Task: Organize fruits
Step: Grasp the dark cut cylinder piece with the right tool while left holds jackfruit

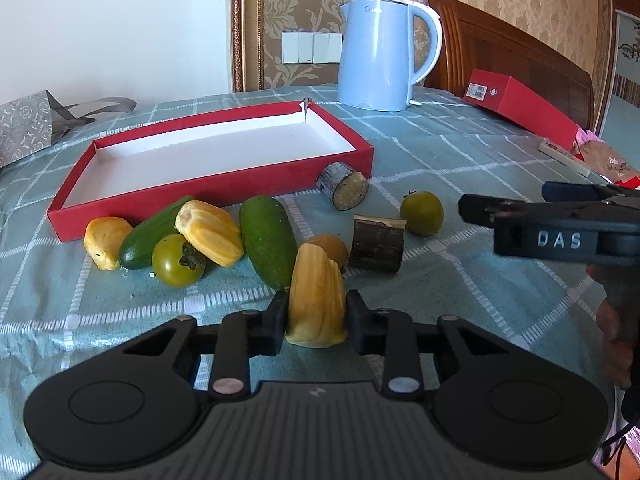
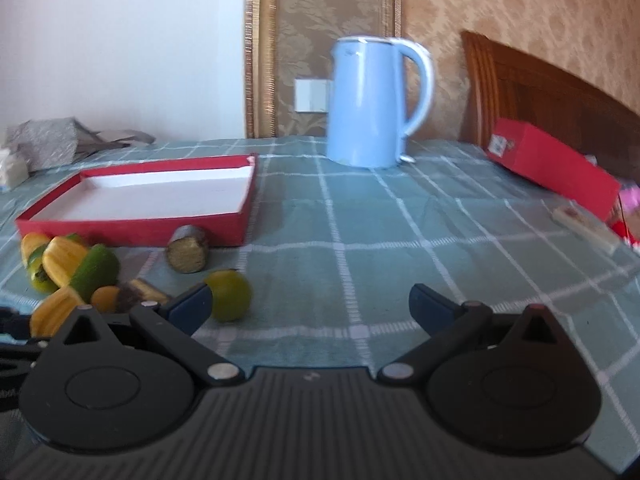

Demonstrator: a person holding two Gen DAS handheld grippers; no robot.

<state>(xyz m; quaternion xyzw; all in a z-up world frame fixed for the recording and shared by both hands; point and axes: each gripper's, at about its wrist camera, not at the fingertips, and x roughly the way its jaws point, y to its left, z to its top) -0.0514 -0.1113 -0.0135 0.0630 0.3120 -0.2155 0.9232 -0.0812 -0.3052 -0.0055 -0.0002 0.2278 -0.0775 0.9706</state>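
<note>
My left gripper is shut on a yellow jackfruit piece, held upright just above the checked cloth. Beyond it lie two more jackfruit pieces, two cucumbers, a green tomato, a small orange fruit and two sugarcane pieces. Behind them stands an empty red tray with a white floor. My right gripper is open, with nothing between its fingers. A second green tomato lies just beyond its left fingertip. The right gripper also shows side-on in the left wrist view.
A light blue kettle stands behind the tray. A red box and a white remote-like bar lie at the far right. A grey patterned paper bag sits at the far left. A wooden headboard rises behind the table.
</note>
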